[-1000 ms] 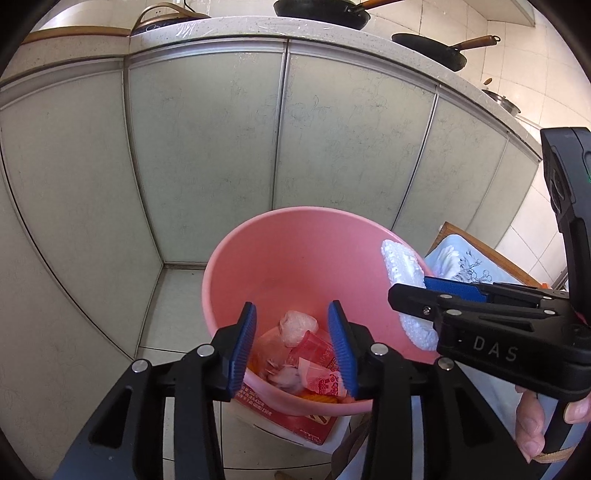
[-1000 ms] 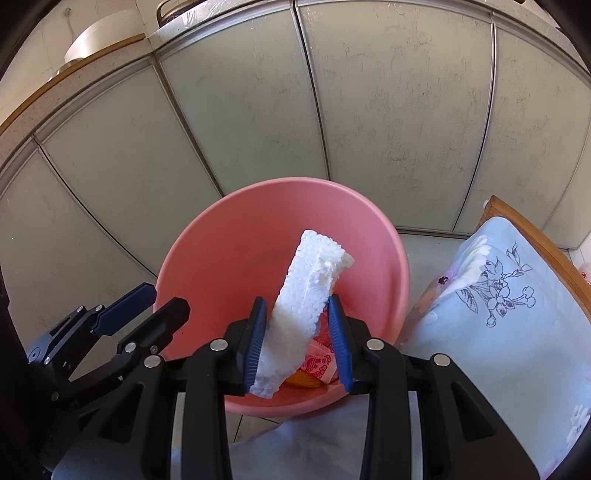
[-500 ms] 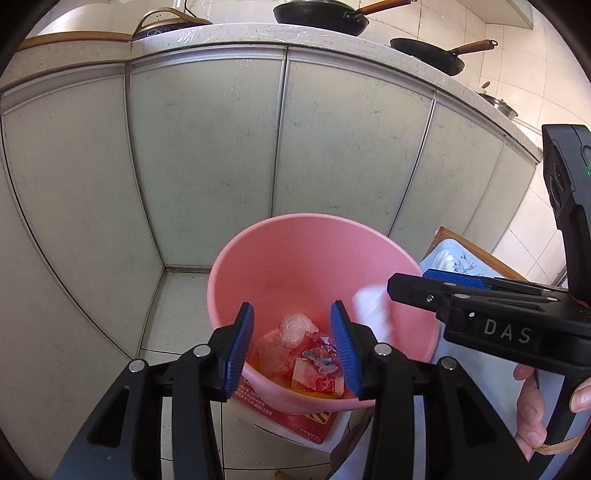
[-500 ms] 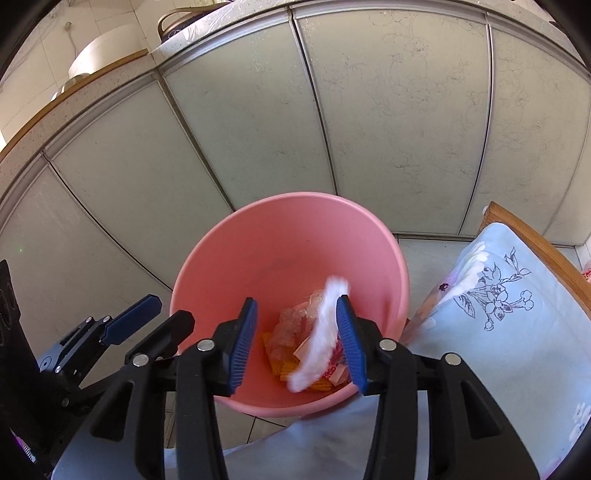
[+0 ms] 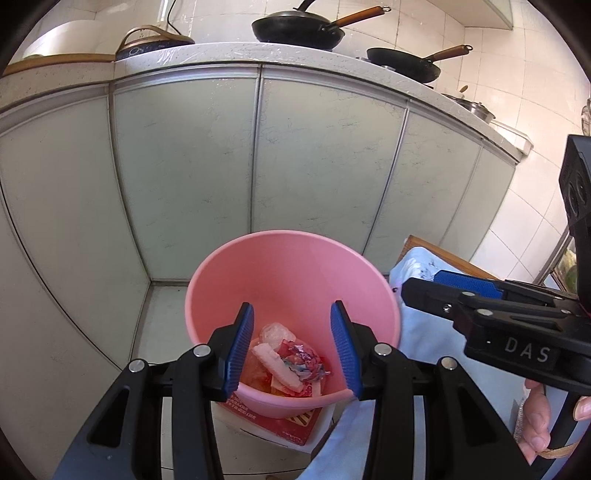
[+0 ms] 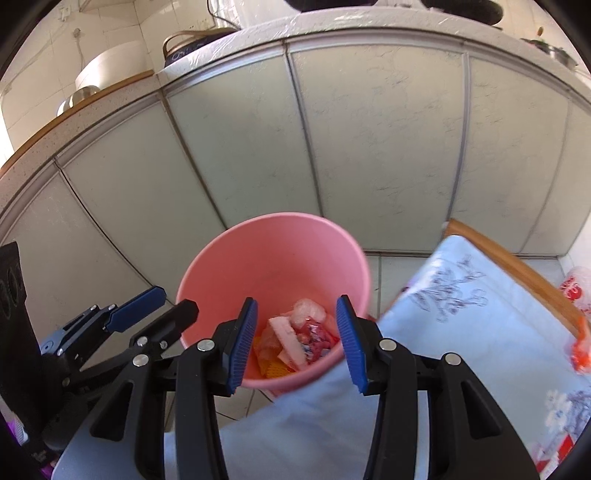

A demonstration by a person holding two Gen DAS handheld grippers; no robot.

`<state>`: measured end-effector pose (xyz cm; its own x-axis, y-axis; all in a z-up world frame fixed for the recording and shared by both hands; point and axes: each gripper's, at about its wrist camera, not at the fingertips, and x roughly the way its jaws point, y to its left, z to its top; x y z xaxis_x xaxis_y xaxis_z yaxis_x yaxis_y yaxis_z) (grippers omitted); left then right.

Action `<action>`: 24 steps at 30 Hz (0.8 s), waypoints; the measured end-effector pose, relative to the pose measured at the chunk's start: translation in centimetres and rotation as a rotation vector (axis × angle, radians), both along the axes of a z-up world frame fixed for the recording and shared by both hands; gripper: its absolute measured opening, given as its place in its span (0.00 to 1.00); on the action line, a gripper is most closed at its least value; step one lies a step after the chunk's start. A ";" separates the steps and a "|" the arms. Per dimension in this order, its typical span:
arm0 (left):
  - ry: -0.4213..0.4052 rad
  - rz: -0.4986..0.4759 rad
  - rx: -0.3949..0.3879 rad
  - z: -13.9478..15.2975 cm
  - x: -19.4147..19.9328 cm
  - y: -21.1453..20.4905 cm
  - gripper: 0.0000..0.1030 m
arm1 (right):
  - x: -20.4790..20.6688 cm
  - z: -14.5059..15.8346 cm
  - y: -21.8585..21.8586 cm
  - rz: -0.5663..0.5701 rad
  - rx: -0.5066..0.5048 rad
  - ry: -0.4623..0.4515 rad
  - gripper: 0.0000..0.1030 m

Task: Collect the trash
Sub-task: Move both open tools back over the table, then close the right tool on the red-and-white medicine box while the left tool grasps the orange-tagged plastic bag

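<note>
A pink bucket (image 5: 295,273) stands on the floor by the cabinets, also in the right wrist view (image 6: 273,254). Inside lie wrappers and a white foam strip (image 5: 279,363), which also shows in the right wrist view (image 6: 288,339). My left gripper (image 5: 291,349) is open and empty above the bucket's near rim. My right gripper (image 6: 297,339) is open and empty above the bucket too; it also shows in the left wrist view (image 5: 443,286). The left gripper appears at the left of the right wrist view (image 6: 147,306).
Pale cabinet doors (image 5: 325,166) stand behind the bucket under a counter with black pans (image 5: 299,31). A table with a light blue floral cloth (image 6: 480,332) lies to the right, with red and orange trash (image 6: 576,321) at its far edge. A red box (image 5: 280,422) sits under the bucket.
My right gripper opened and let go of the white foam strip, which fell into the bucket. Both grippers have risen and drawn back a little.
</note>
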<state>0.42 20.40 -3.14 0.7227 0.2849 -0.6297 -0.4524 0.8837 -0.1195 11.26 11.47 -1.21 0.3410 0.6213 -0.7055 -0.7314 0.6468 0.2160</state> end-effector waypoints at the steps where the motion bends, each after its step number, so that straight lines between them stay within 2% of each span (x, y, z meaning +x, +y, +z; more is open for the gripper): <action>1: -0.004 -0.010 0.000 0.2 0.0 -0.3 0.41 | 0.0 0.3 -0.7 -0.007 0.005 -0.005 0.44; 15: -0.026 -0.145 0.010 2.0 1.5 -5.4 0.41 | -1.1 1.4 -12.5 -0.200 -0.023 -0.029 0.44; 18: -0.031 -0.172 0.013 2.1 1.7 -6.5 0.41 | -1.3 0.9 -15.3 -0.267 -0.049 -0.019 0.44; 24: -0.023 -0.230 0.004 1.8 2.1 -8.2 0.41 | -1.3 -1.3 -21.8 -0.461 -0.121 0.059 0.44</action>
<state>2.57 12.20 -1.34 0.7829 0.1131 -0.6118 -0.2361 0.9638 -0.1239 9.96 -10.31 -2.48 0.5185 0.3268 -0.7901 -0.3516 0.9238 0.1514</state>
